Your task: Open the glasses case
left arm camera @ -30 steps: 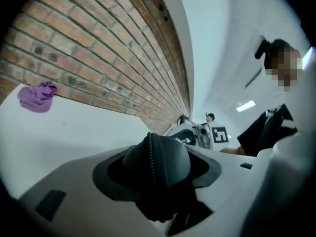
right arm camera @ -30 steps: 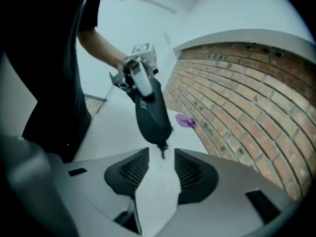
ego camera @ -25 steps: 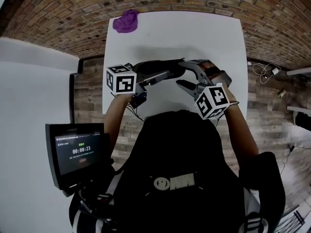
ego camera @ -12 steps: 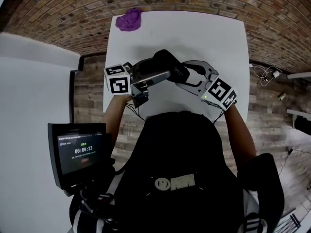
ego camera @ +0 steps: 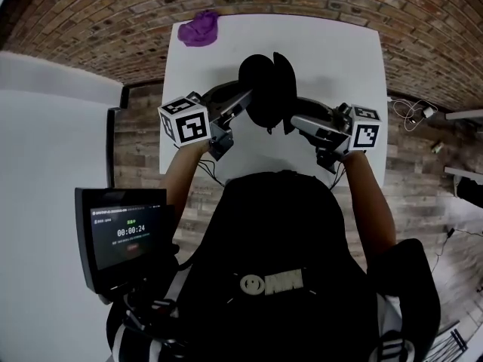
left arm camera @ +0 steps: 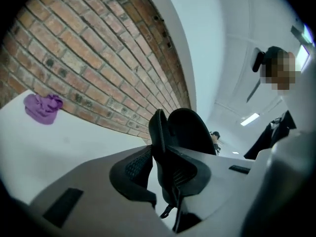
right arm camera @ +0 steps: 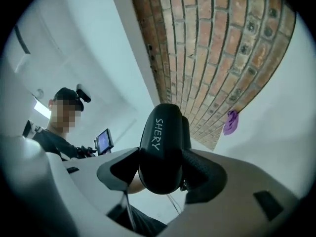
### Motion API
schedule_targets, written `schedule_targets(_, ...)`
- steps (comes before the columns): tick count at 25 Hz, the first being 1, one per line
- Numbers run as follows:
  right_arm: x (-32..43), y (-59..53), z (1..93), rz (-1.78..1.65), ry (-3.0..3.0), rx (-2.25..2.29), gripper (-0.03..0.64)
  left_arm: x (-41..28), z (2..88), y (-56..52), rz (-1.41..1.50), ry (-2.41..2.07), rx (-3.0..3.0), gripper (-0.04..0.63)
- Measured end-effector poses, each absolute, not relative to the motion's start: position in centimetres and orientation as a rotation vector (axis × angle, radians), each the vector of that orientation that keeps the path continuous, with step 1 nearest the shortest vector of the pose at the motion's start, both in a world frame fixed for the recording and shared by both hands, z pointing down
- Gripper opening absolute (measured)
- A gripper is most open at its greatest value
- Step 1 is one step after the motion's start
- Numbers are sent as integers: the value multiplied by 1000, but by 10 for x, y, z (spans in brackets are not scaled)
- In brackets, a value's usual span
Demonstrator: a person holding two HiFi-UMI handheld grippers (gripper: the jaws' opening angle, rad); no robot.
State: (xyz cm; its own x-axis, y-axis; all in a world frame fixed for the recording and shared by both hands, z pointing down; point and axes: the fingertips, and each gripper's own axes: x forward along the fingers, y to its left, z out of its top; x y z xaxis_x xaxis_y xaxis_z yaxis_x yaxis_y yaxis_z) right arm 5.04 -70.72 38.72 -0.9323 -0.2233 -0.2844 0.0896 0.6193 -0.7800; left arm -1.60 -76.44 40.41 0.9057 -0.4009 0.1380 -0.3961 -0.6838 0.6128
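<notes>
The black glasses case point(ego camera: 268, 89) hangs above the white table point(ego camera: 332, 59), its two shells parted and standing on edge. My left gripper point(ego camera: 245, 102) comes in from the left. Its jaws have just been closing, and they now pinch the thin rim of one shell point(left arm camera: 159, 132), while the other shell point(left arm camera: 192, 130) stands behind. From the right, my right gripper point(ego camera: 296, 123) has its jaws wide around the rounded shell printed SHERY point(right arm camera: 160, 147); they have opened slightly further and the pads point(right arm camera: 205, 174) still press on it.
A crumpled purple cloth point(ego camera: 199, 30) lies at the table's far left corner, also visible in the left gripper view point(left arm camera: 43, 107). A brick wall rises behind the table. A small screen point(ego camera: 121, 236) stands at my lower left. Cables point(ego camera: 411, 111) lie on the floor to the right.
Both grippers have risen with the case. The right gripper has rolled over. The case, shut a second ago, now stands with its shells apart, and the left jaws have closed on one rim.
</notes>
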Motion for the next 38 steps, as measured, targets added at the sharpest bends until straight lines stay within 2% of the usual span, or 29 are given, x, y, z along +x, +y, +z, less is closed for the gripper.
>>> schedule_targets(2, 64, -719, 393, -1221, 2480, -244, 278, -22, 413, -773, 20, -648, 2349, 52)
schedule_targets(4, 78, -725, 384, -1177, 2465, -324, 279, -30, 423, -780, 81, -754, 2324, 52)
schedule_targets(7, 68, -698, 340, -1053, 2527, -105, 279, -41, 435, -796, 95, -905, 2229, 52)
schedule_targets(10, 22, -664, 323, -939, 2704, 126, 278, -42, 438, -808, 123, -1017, 2196, 52)
schedule_targets(12, 3, -680, 351, -871, 2897, -103, 278, -33, 434, -809, 123, -1025, 2208, 52)
schedule_targets(16, 33, -750, 425, -624, 3094, -1147, 272, -13, 416, -795, 18, -883, 2225, 52)
schedule_targets(20, 36, -758, 442, -510, 3135, -1304, 268, 1, 405, -785, -62, -771, 2223, 57)
schedule_targets(21, 37, -758, 444, -536, 3119, -1310, 186, 4, 406, -783, -59, -756, 2223, 59)
schedule_targets(23, 41, -759, 447, -655, 3057, -1288, 89, 7, 410, -778, -3, -743, 2265, 66)
schedule_targets(24, 47, -761, 450, -697, 3025, -1313, 64, 9, 413, -775, 45, -737, 2307, 66)
schedule_targets(30, 116, -767, 498, -774, 3126, -1721, 49, -5, 421, -772, 169, -809, 2445, 66)
schedule_targets(34, 105, -744, 561, -908, 3563, -1636, 49, -7, 437, -771, 287, -900, 2446, 32)
schedule_targets(38, 89, -739, 596, -1028, 3665, -1612, 49, -8, 447, -764, 335, -956, 2418, 5)
